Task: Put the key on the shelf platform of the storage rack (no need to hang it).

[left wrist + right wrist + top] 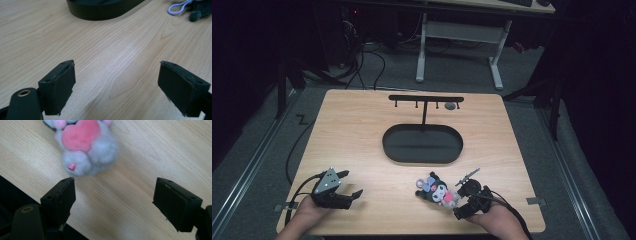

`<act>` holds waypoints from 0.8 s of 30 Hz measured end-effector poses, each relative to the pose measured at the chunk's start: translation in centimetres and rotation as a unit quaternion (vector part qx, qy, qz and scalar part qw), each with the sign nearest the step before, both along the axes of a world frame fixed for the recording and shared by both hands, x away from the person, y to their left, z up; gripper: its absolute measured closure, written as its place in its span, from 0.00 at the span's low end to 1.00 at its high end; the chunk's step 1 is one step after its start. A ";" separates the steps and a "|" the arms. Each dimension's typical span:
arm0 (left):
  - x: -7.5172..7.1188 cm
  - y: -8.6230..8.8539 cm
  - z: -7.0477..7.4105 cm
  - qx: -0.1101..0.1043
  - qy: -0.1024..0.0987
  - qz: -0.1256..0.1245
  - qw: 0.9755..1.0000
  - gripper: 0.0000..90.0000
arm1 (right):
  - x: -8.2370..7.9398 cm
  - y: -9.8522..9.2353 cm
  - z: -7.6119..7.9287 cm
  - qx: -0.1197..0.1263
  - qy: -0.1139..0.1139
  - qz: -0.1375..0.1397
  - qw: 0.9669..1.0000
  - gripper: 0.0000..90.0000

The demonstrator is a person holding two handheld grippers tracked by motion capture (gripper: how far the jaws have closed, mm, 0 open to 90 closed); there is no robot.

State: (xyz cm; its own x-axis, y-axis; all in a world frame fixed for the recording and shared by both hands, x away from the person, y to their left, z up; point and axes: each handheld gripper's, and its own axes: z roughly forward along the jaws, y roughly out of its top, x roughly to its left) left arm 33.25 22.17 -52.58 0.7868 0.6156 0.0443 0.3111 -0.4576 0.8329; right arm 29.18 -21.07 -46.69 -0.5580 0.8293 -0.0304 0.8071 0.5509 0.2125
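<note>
Table: I'm looking at the wooden table (362, 130), black stand (422, 142) behind.
Toy: plush keychain (439, 190) is lying free.
Left gripper (349, 186): jaws gaping, empty.
Right gripper (113, 200): jaws gaping just beside the plush.

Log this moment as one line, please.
left gripper: open, idle on table | right gripper: open, nothing between jaws | plush toy: lying free beside right gripper | stand: hooks bare

I see the hook stand (426, 102) rising from its oval tray base (422, 144) mid-table (352, 130). Plush keychain (439, 190) lies in front of the base, to the right, just beside right gripper (467, 200). Left gripper (343, 190) sits front-left, well apart.
</note>
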 end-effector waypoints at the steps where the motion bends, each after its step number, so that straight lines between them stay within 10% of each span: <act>1: 0.0 0.0 0.0 0.000 0.000 0.000 1.000 0.17 | 0.1 0.1 -0.1 0.002 -0.001 0.007 1.000 0.20; 24: 0.0 0.0 0.0 -0.001 0.001 -0.001 1.000 0.17 | 1.6 3.4 -1.4 0.011 -0.016 0.036 0.999 0.29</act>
State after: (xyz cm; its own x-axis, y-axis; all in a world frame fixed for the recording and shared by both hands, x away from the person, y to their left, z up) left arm 33.26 22.19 -52.58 0.7884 0.6137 0.0415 0.3112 -0.4562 0.8337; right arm 30.81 -17.71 -48.04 -0.6159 0.7872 -0.0319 0.7577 0.6029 0.2497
